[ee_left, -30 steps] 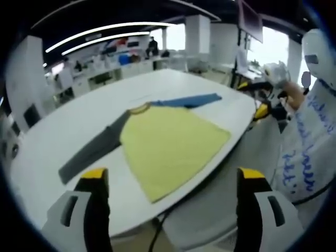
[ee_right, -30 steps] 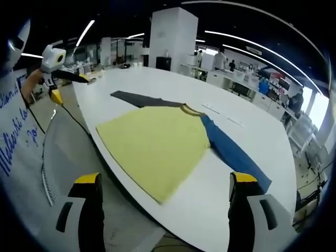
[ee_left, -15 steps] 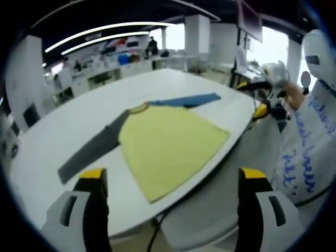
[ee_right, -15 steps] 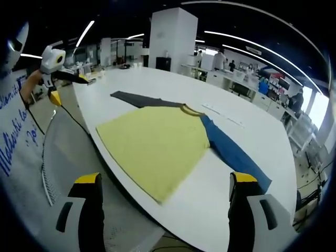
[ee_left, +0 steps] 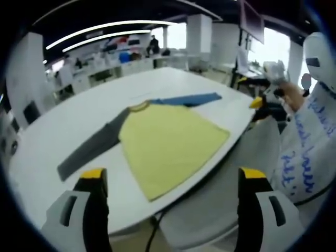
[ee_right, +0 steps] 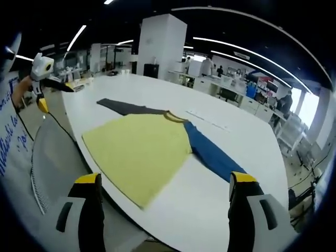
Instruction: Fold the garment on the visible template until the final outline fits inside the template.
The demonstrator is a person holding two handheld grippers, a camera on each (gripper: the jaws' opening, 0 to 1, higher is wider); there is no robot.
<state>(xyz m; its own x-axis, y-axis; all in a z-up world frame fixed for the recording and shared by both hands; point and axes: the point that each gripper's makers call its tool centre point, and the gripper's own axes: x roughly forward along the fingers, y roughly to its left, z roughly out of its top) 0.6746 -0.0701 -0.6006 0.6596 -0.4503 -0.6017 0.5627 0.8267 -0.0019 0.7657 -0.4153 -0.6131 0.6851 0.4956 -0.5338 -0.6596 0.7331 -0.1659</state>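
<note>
The left claw (ee_left: 170,184) is spread wide and released, grasping nothing, hanging above the near edge of the white desk (ee_left: 63,126). The right claw (ee_right: 165,186) is equally wide and empty. A yellow long-sleeved garment with one grey and one blue sleeve (ee_left: 170,142) lies flat on the desk, unfolded, near its edge. In the right gripper view the garment (ee_right: 136,149) has its blue sleeve running full length; the left gripper view crops it short. A template outline is hard to make out.
</note>
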